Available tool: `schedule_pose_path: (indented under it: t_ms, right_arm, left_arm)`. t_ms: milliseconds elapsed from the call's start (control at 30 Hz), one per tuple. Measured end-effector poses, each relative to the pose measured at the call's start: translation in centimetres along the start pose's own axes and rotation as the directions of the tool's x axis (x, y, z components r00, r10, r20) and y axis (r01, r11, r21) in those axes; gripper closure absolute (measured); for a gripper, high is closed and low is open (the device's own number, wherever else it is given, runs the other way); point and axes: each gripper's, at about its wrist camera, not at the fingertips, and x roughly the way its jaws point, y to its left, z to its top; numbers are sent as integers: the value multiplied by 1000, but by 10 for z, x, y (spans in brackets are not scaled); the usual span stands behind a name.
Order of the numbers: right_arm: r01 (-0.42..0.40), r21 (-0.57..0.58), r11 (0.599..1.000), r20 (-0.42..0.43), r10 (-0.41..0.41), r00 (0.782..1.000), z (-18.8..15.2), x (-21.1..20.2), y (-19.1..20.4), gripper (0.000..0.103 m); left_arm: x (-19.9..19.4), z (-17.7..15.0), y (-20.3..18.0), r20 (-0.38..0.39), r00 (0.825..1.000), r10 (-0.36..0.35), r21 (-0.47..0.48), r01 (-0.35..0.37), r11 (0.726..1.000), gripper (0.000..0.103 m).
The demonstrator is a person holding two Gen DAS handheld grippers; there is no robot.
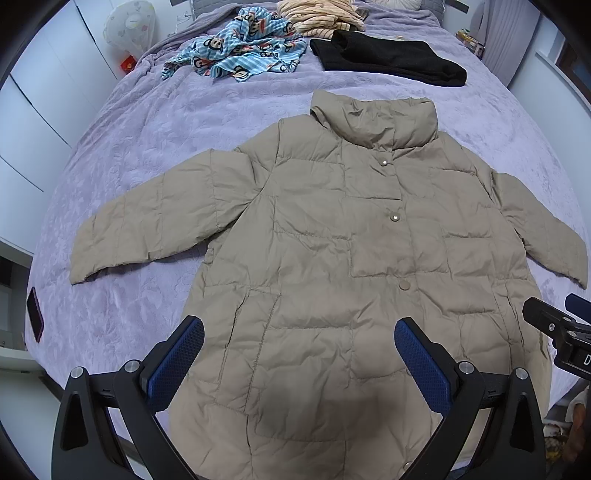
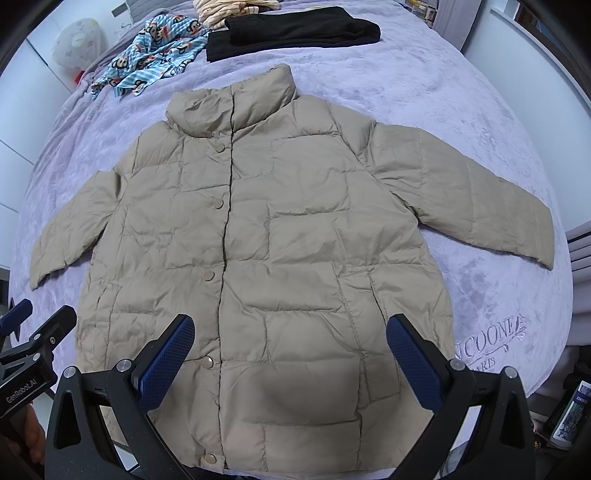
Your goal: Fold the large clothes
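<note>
- My left gripper and right gripper: jaws apart, empty, above the hem.
- Beige puffer jacket flat, front up, sleeves spread on lilac bed.
- Far: black garment, blue monkey-print cloth.

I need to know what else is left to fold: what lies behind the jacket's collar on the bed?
Behind the jacket: a black garment, a blue monkey-print cloth and a striped piece, partly under the black one. Beneath the jacket, the bed is hidden.

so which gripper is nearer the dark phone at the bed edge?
Left. The left gripper hovers over the jacket hem, phone off to its left; the right gripper sits further right.
</note>
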Motion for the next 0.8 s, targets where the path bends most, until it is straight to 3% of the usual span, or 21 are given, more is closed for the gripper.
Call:
schedule_pose_path:
  t_ms: [800]
  right_arm:
    - [1, 0, 1000, 0, -1, 1000, 1, -1, 0, 0]
  left_arm:
    - [-1, 1, 2, 0, 1000, 0, -2, 0, 1000, 0]
